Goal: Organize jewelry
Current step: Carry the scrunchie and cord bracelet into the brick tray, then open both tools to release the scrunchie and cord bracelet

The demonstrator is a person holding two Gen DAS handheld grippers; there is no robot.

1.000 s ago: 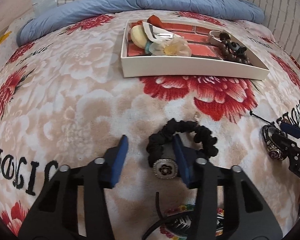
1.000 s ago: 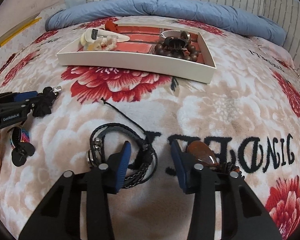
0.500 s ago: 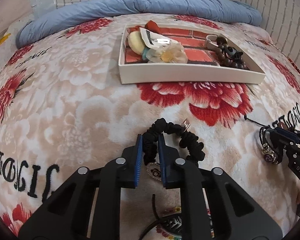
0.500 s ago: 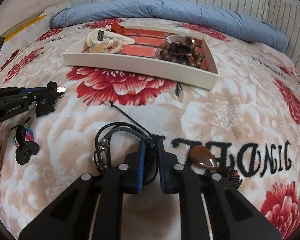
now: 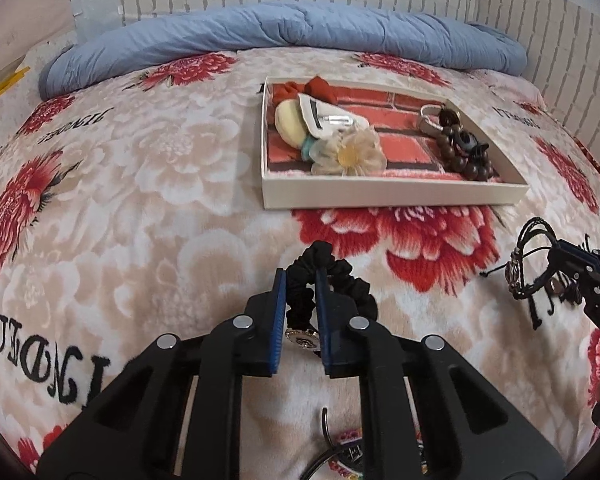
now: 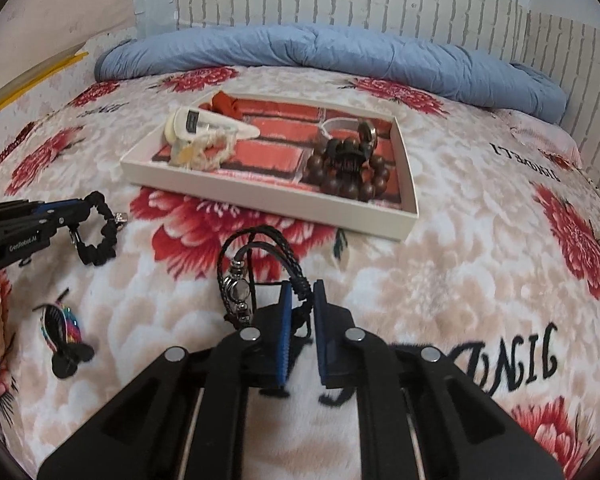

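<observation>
While the left gripper (image 5: 301,280) pinches a black scrunchie (image 5: 332,276) between nearly closed jaws, apparently lifted off the floral blanket (image 5: 140,208), the right gripper (image 6: 300,296) clamps a black braided bracelet (image 6: 256,272), both short of the white tray (image 6: 268,200)

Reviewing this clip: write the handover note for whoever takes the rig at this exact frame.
Left gripper: shut on the black scrunchie, lifted off the blanket.
Right gripper: shut on the black braided bracelet, also lifted.
Tray ahead on the blanket already holds a cream hair clip, a fabric flower, wooden beads and a dark claw clip.
Left: put both held pieces in the tray, then fetch the rainbow clip lying loose on the blanket near the left gripper.
</observation>
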